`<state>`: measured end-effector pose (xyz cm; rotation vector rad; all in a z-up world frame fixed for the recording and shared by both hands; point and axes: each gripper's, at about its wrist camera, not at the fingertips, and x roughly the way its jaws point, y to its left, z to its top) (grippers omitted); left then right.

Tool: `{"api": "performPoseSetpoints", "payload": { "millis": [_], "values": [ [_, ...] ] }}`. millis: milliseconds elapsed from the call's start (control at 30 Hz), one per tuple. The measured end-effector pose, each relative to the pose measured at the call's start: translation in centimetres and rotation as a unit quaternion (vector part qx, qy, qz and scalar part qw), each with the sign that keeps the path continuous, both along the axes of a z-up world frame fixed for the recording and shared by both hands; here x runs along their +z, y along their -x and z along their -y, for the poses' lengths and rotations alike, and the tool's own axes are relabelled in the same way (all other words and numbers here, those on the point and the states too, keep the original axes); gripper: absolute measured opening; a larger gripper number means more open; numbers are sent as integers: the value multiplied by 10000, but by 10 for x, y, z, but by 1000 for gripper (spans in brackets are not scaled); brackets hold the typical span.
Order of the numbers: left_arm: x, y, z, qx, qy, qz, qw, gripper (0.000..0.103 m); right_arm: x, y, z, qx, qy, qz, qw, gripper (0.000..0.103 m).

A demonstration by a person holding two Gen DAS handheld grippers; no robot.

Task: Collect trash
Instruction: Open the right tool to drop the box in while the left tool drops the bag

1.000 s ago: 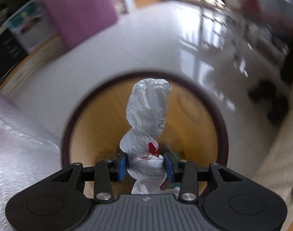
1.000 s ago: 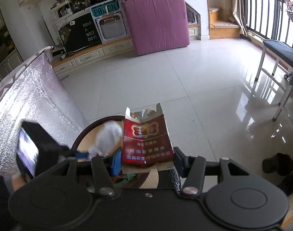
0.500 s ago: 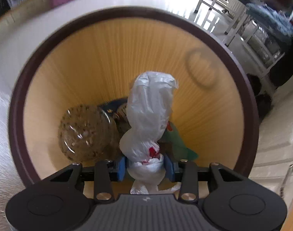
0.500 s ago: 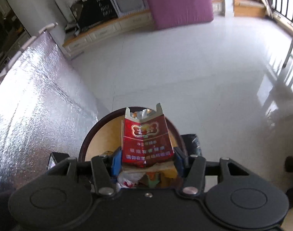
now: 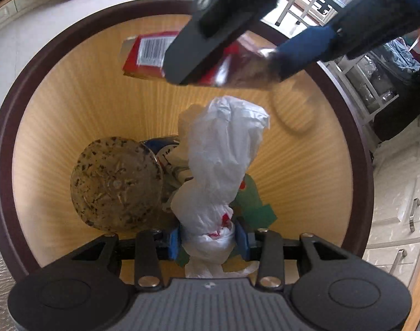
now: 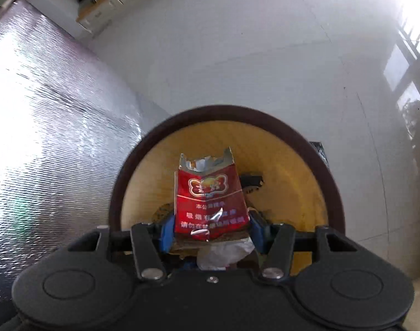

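Observation:
My left gripper (image 5: 208,238) is shut on a knotted white plastic bag (image 5: 223,154) and holds it over the open mouth of a round bin with a dark brown rim (image 5: 5,127) and yellow inner wall. My right gripper (image 6: 211,229) is shut on a torn red cigarette pack (image 6: 210,195), also above the bin (image 6: 119,182). In the left wrist view the right gripper and its red pack (image 5: 146,52) hang over the far side of the bin. The white bag shows just below the pack in the right wrist view (image 6: 223,255).
Inside the bin lie a round speckled lid (image 5: 116,184), a blue can (image 5: 165,149) and green paper (image 5: 254,207). A silver foil-covered surface (image 6: 44,127) stands left of the bin. White tiled floor (image 6: 265,55) lies beyond; white cabinet drawers (image 5: 397,215) are at right.
Both grippers have moved over the bin mouth. The right gripper with the red pack has come into the left wrist view above the bin. Both grips are unchanged.

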<state>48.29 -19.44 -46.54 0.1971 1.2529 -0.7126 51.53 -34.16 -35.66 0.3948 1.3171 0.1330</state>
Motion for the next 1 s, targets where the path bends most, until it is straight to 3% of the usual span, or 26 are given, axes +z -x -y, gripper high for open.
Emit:
{"api": "performPoseSetpoints", "payload": {
  "millis": [100,200,367,467,533,600,733,867,1000],
  "values": [
    [0,-4,-3,-21,29,-37,10000,40,-3,-8,-3,-251,43,68,9997,58],
    [0,-4,-8,-25,13,-30,10000,41,-4,-3,2,-624,-21,318,9975,80],
    [1,-6,-9,79,-6,-27,10000,44,-1,6,-2,-585,87,400,9974,79],
    [6,-3,-6,175,57,-15,9998,51,1,12,5,-537,110,368,9978,62],
    [7,-2,-8,247,168,-9,9996,52,-4,15,2,-385,32,318,9987,45],
    [10,-1,-10,278,247,5,9993,52,-10,14,-1,-143,-147,301,9993,43],
    [18,-1,-12,392,288,30,9988,53,-27,21,-18,318,-282,261,9988,24],
    [28,2,-18,562,283,127,9979,53,-54,26,-28,401,439,-30,9982,20],
    [37,10,-17,643,264,207,9974,53,-60,30,-7,133,383,-171,9990,18]
  ]
}}
